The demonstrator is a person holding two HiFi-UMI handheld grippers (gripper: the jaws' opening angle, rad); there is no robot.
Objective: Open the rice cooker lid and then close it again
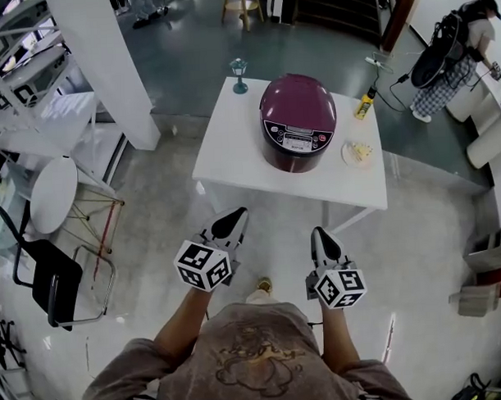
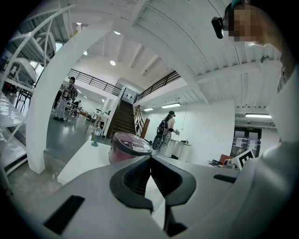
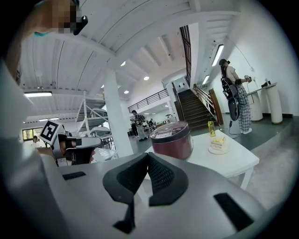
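I hold left tongs (image 1: 234, 214) and right tongs (image 1: 320, 232) closed, empty, aimed at the cooker (image 1: 297, 120): approach stage, lid down, counter (image 1: 232, 155) unreached.

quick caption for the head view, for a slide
Left gripper and right gripper, jaws shut and empty, short of a white table bearing a closed maroon rice cooker.

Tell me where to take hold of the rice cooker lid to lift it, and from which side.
Take the lid at its front lip, just above the control panel, coming from the near side of the table. The panel faces you, so the hinge is probably at the back and the front edge should swing up. No latch can be made out.
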